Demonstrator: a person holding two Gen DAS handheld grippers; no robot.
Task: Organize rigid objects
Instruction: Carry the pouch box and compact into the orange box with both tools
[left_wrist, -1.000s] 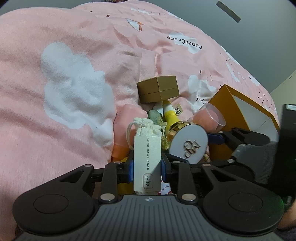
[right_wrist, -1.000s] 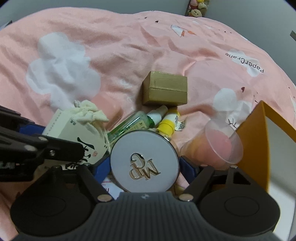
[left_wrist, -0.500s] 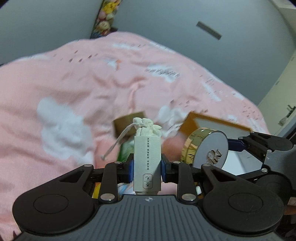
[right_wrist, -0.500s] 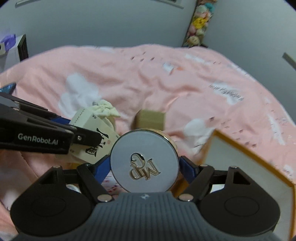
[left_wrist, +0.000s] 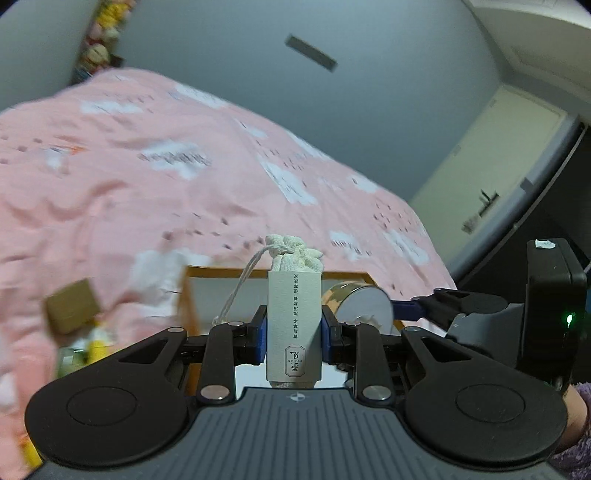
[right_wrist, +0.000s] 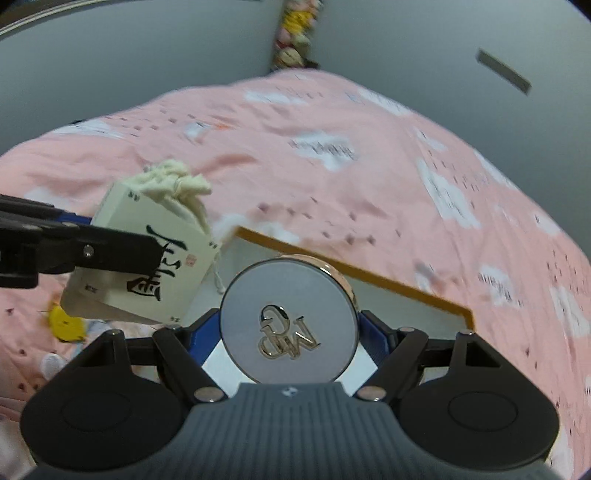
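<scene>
My left gripper (left_wrist: 293, 328) is shut on a white card box with a cloth drawstring pouch (left_wrist: 293, 325), held in the air; the box also shows at the left of the right wrist view (right_wrist: 147, 258). My right gripper (right_wrist: 290, 332) is shut on a round silver compact with a gold rim (right_wrist: 290, 325), which also shows beside the box in the left wrist view (left_wrist: 360, 306). Both are held over the near edge of an orange-rimmed white box (right_wrist: 354, 275), also in the left wrist view (left_wrist: 221, 288).
A pink quilt (left_wrist: 147, 184) covers the bed. A brown cardboard box (left_wrist: 72, 310) and yellow-capped bottles (left_wrist: 94, 343) lie at the lower left. A yellow cap (right_wrist: 66, 323) shows below the left gripper. Grey walls and a door stand behind.
Both grippers have lifted their objects off the quilt and swung right, toward the orange-rimmed box. The pile of items has slid to the lower left of the views.
</scene>
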